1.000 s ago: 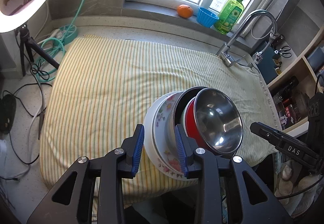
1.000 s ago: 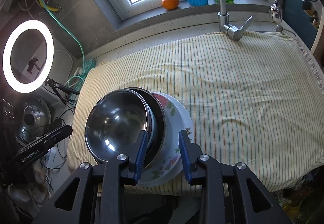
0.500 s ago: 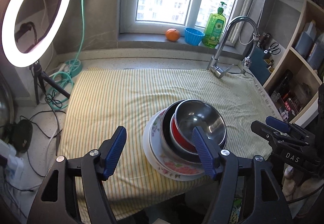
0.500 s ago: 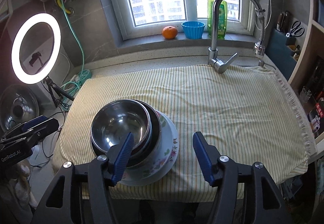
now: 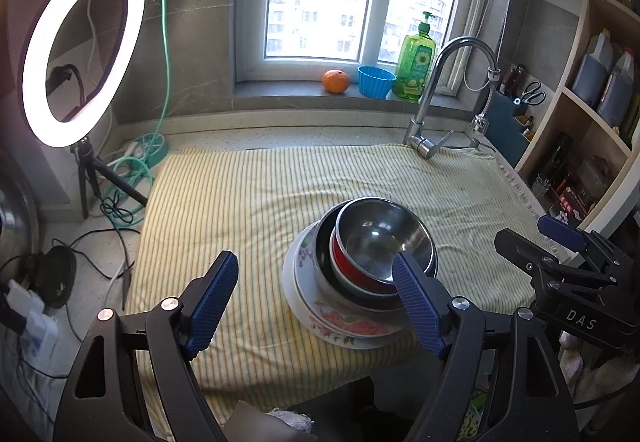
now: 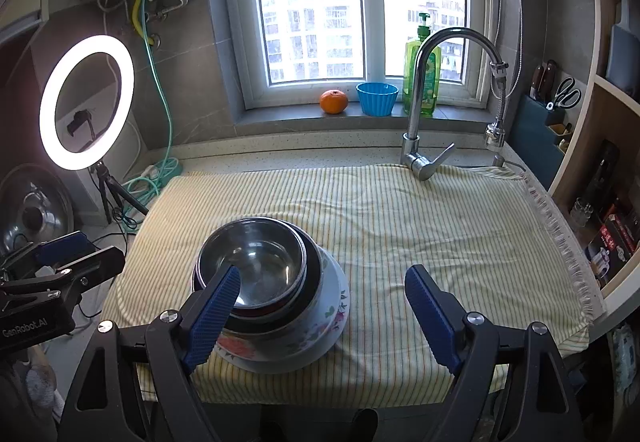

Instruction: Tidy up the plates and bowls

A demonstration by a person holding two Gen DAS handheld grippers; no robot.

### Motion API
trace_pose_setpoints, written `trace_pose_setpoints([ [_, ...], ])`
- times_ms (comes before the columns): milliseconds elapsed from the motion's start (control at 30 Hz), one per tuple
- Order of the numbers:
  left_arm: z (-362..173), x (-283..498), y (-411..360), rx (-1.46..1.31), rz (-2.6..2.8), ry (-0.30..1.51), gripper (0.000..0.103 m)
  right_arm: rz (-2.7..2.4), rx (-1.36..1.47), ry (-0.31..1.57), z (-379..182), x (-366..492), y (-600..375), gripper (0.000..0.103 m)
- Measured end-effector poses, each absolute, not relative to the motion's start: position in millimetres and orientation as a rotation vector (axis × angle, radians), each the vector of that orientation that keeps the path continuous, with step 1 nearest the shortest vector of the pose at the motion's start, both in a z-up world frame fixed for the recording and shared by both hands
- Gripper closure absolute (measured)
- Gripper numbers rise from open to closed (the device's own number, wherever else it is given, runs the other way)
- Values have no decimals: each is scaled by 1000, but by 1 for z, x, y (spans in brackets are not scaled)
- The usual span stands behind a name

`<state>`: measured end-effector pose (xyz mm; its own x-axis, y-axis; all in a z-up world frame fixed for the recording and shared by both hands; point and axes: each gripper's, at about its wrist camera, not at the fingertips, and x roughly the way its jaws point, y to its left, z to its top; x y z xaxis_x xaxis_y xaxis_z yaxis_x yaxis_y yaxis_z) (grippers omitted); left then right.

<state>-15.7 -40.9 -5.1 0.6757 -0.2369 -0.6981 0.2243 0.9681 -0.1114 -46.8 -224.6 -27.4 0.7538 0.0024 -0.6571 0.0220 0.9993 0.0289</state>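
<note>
A stack of dishes rests on the striped cloth (image 5: 256,202) near its front edge. At the bottom lie white flowered plates (image 5: 340,326) (image 6: 320,330), with a dark bowl and a red-sided steel bowl (image 5: 380,238) (image 6: 256,262) nested on top. My left gripper (image 5: 316,302) hovers above and in front of the stack's left side, jaws opening, nothing between them. My right gripper (image 6: 324,314) hangs over the stack's right edge, jaws also opening and holding nothing. Each gripper shows at the other view's edge: the right gripper (image 5: 560,242), the left gripper (image 6: 68,262).
A chrome faucet (image 6: 420,122) stands at the back right of the cloth. The windowsill holds an orange (image 6: 333,101), a blue cup (image 6: 377,98) and a green soap bottle (image 6: 424,82). A ring light (image 5: 76,50) on a tripod and cables sit left. Shelves (image 5: 592,146) line the right.
Both grippers let go of the stack's rim, opened wide and pulled back and up. The tilted stack now sits flat on the cloth.
</note>
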Motion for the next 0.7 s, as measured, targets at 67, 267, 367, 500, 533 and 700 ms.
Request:
trace_pose_setpoints([
  [67, -4, -15, -39, -23, -255, 783, 23, -9, 32, 711, -26, -46, -223, 21],
  [267, -5, -15, -37, -27, -250, 781, 23, 0, 21, 708, -27, -43, -218, 21],
  [367, -5, -15, -37, -28, -251, 782, 23, 4, 15, 710, -27, -41, -217, 21],
  [500, -6, -14, -37, -32, -254, 784, 23, 2, 14, 713, -28, -41, -216, 21],
  [533, -6, -14, -37, -32, -256, 786, 23, 2, 14, 715, -28, -40, -216, 21],
  [700, -6, -13, -38, -35, -259, 788, 23, -4, 9, 713, -29, -40, -216, 21],
])
